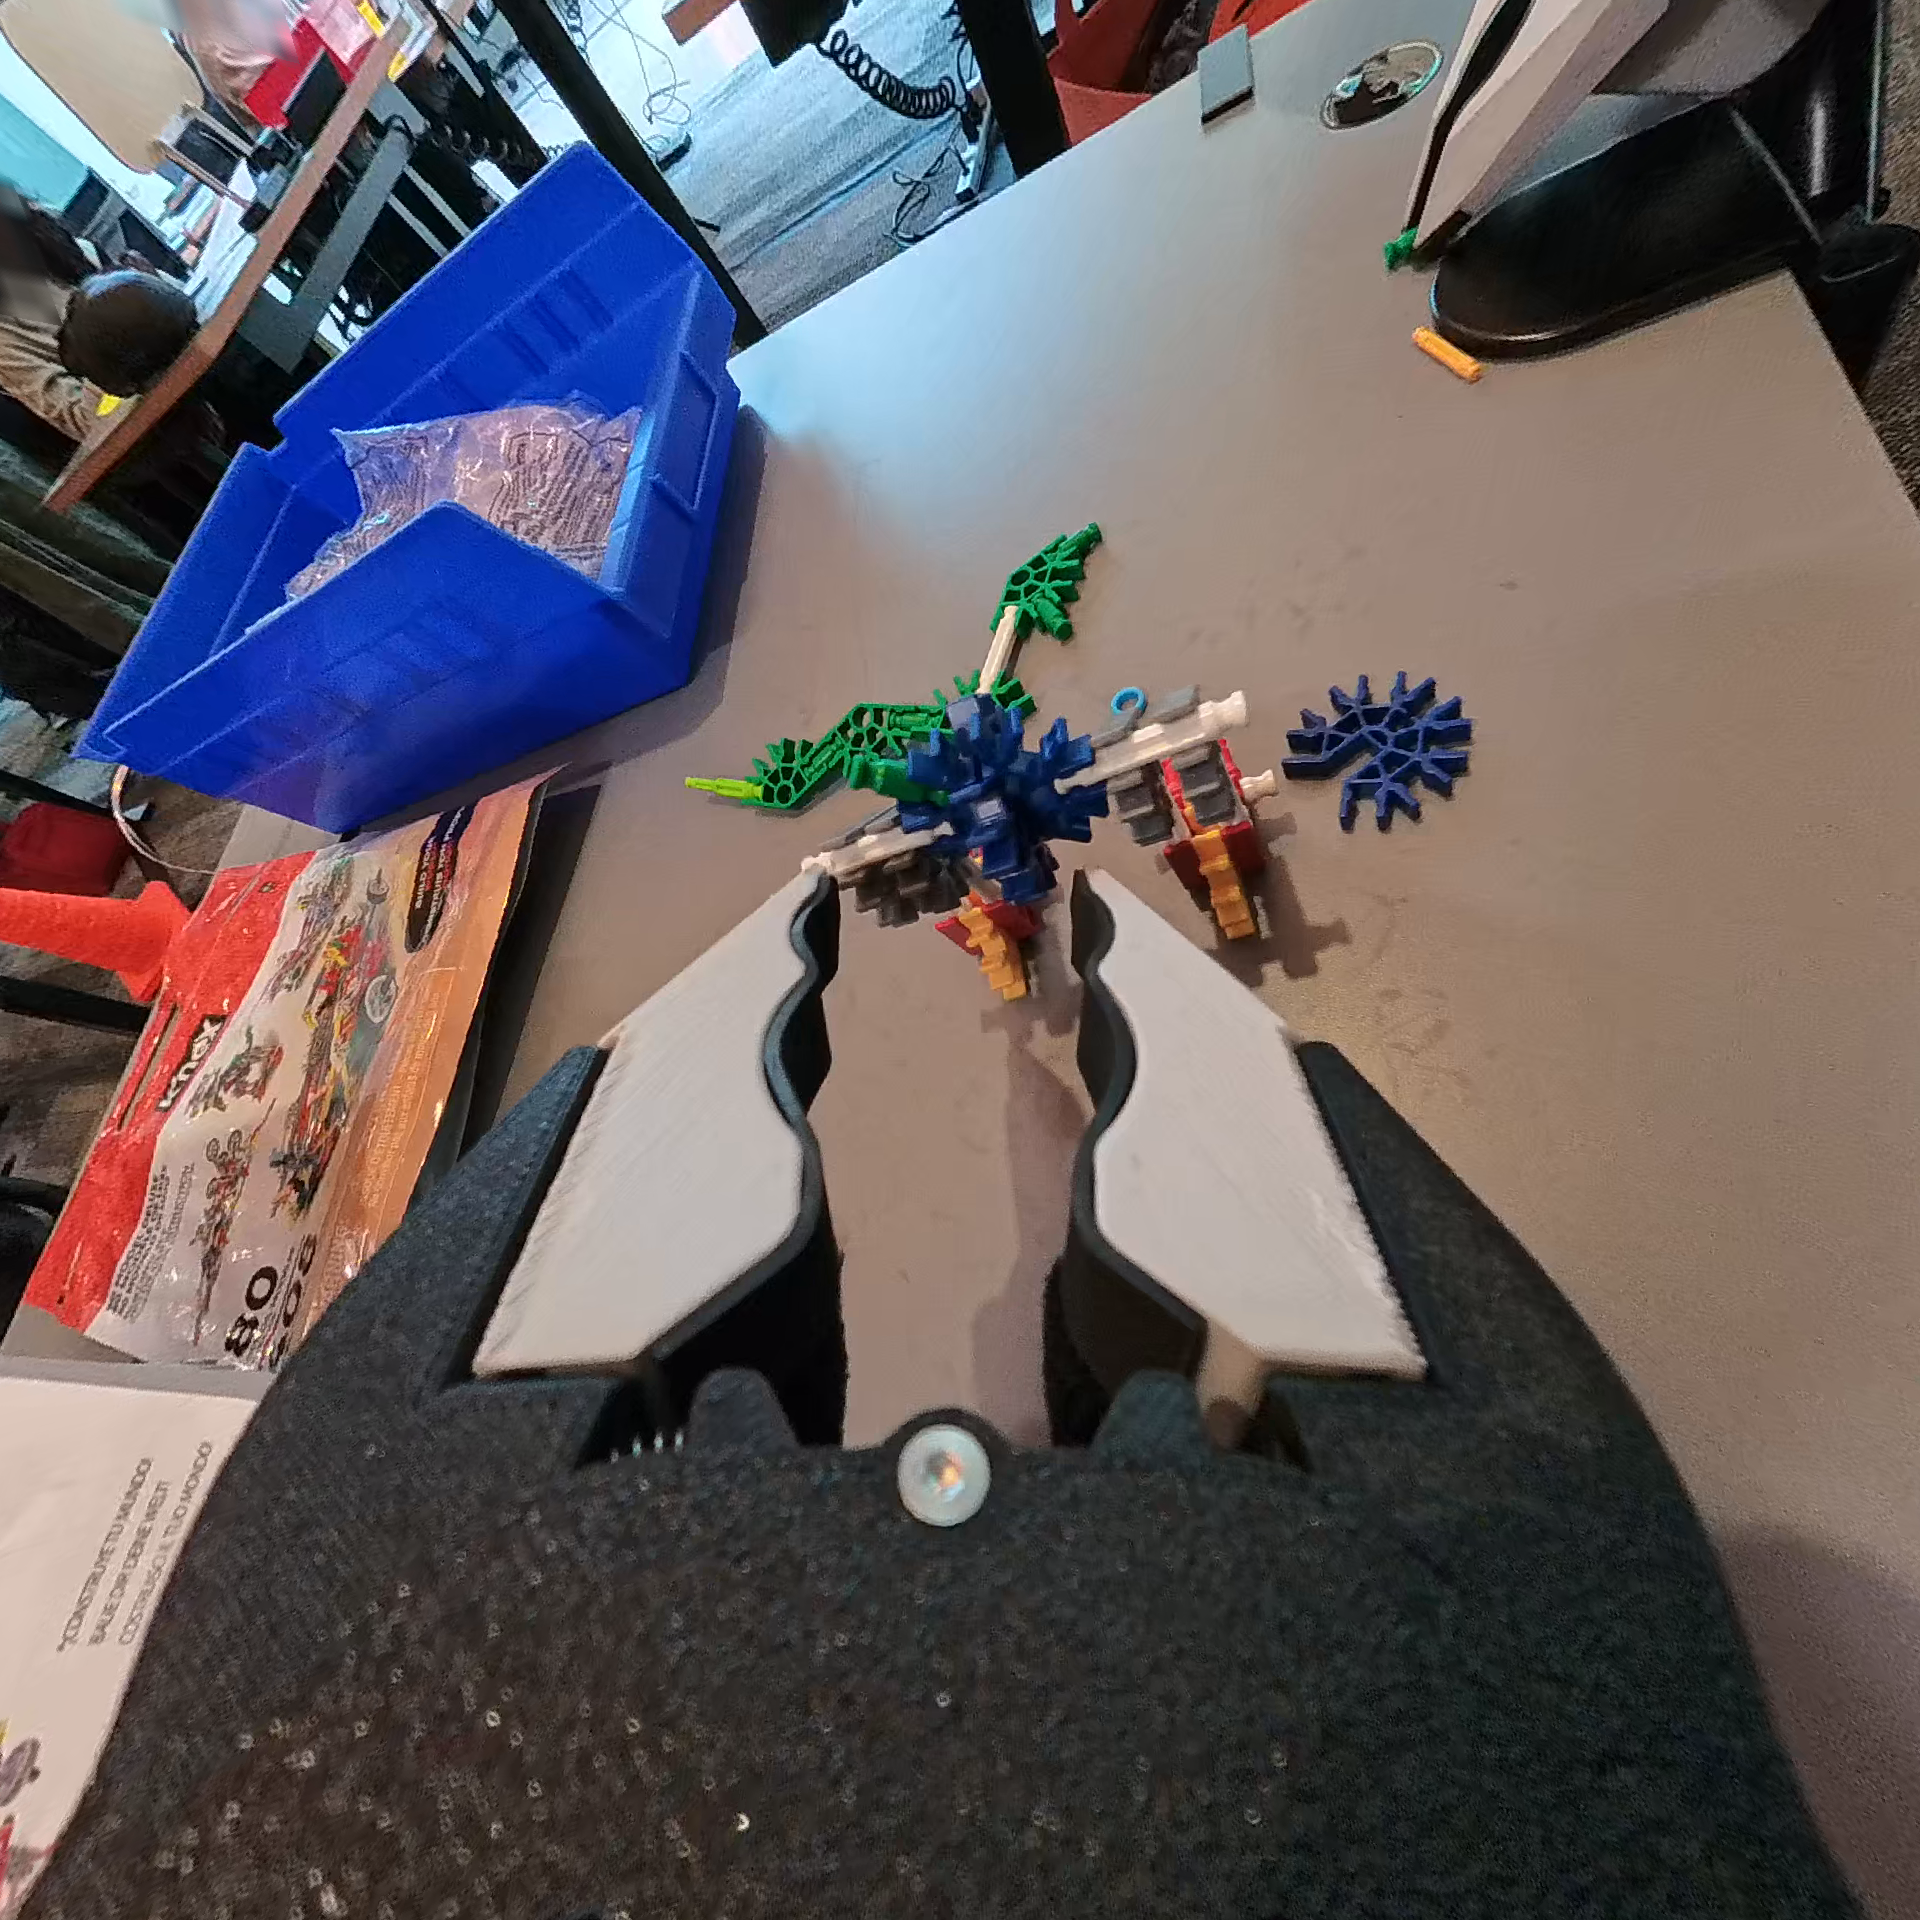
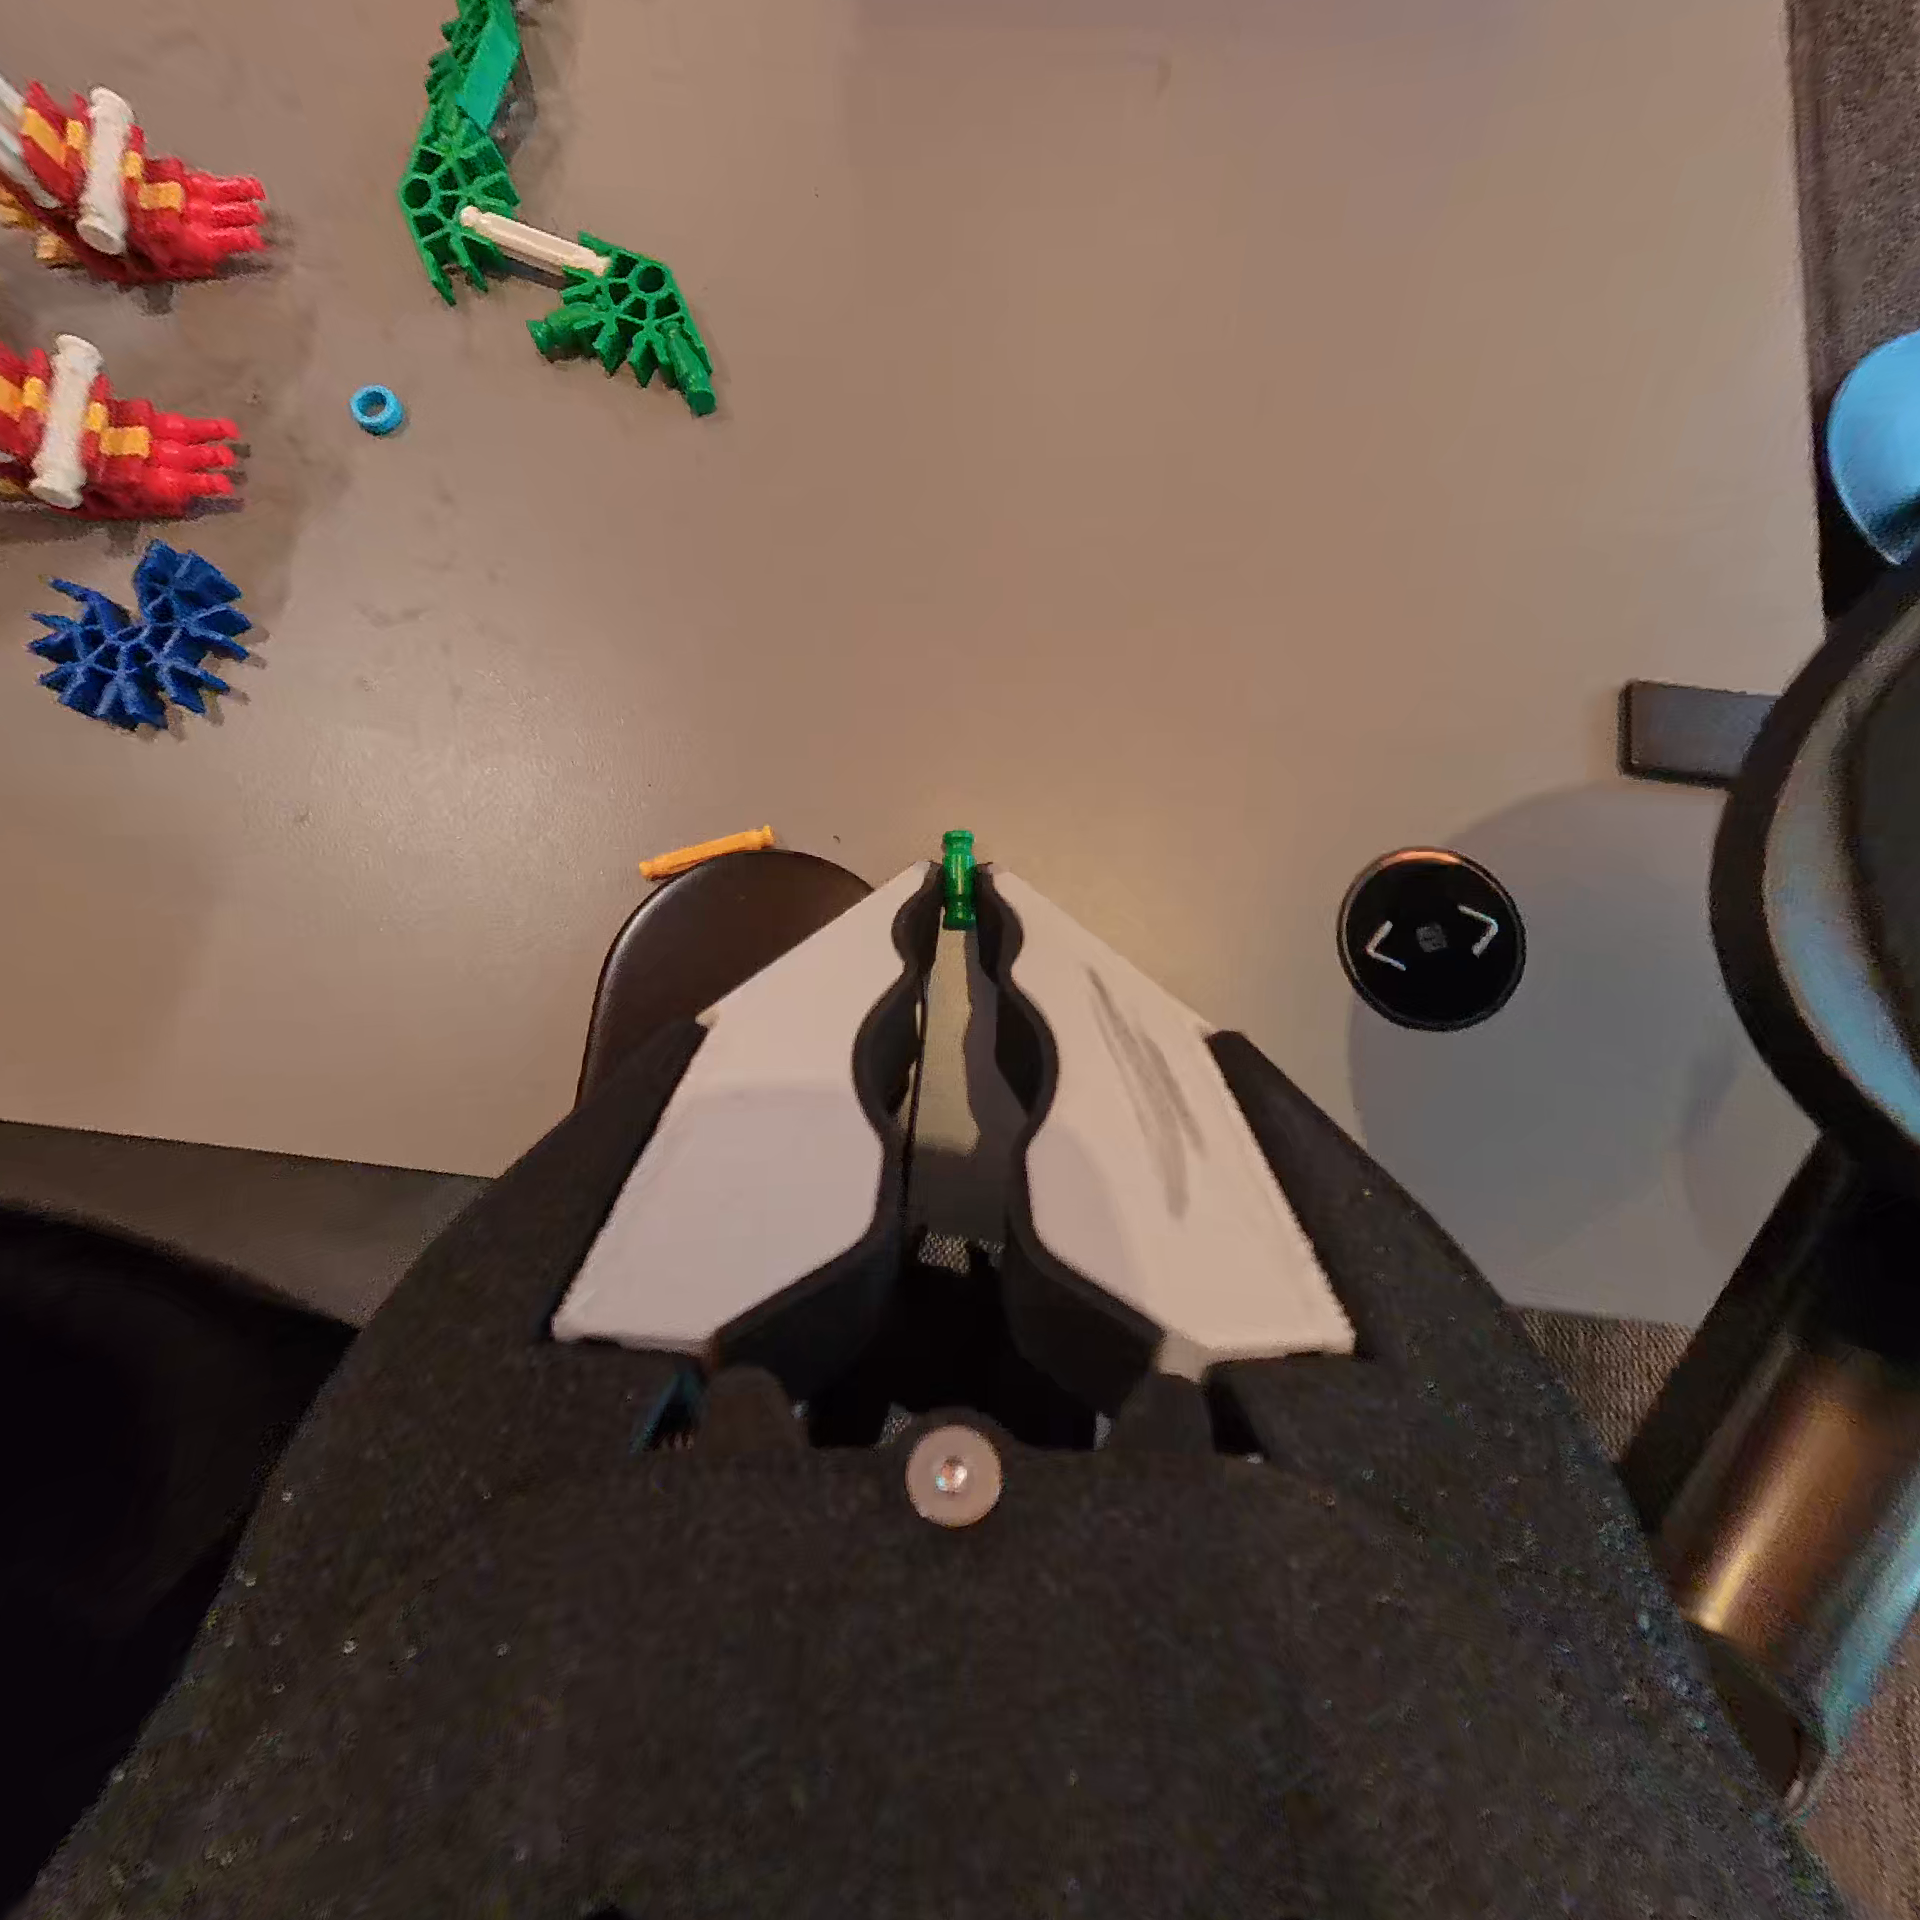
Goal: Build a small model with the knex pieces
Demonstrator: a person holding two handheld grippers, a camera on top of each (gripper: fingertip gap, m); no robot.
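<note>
A toy model (image 1: 987, 790) of blue, green, white, grey, red and yellow plastic rods and connectors lies on the grey table (image 1: 1403, 1091). My left gripper (image 1: 951, 902) is open and empty, its tips just short of the model's near side. A loose blue snowflake connector (image 1: 1382, 748) lies to the model's right. My right gripper (image 2: 956, 871) is shut on a small green rod (image 2: 957, 847) just above the table. It also shows far off in the left wrist view (image 1: 1405, 241). A short orange rod (image 2: 707, 854) lies to its left.
A blue bin (image 1: 447, 520) holding clear bags stands at the left. A red toy bag (image 1: 281, 1091) and a paper sheet (image 1: 83, 1558) lie near it. A black rounded base (image 1: 1538, 322), a round black disc (image 2: 1431, 938), a light blue ring (image 2: 375, 408) and the table's right edge are close by. The gap from one gripper's tips to the other's is roughly 25 cm. My left gripper is the nearer one to the loose blue snowflake connector (image 1: 1382, 748): about 8 cm, against 15 cm. The right camera catches it too, in the right wrist view (image 2: 112, 631).
</note>
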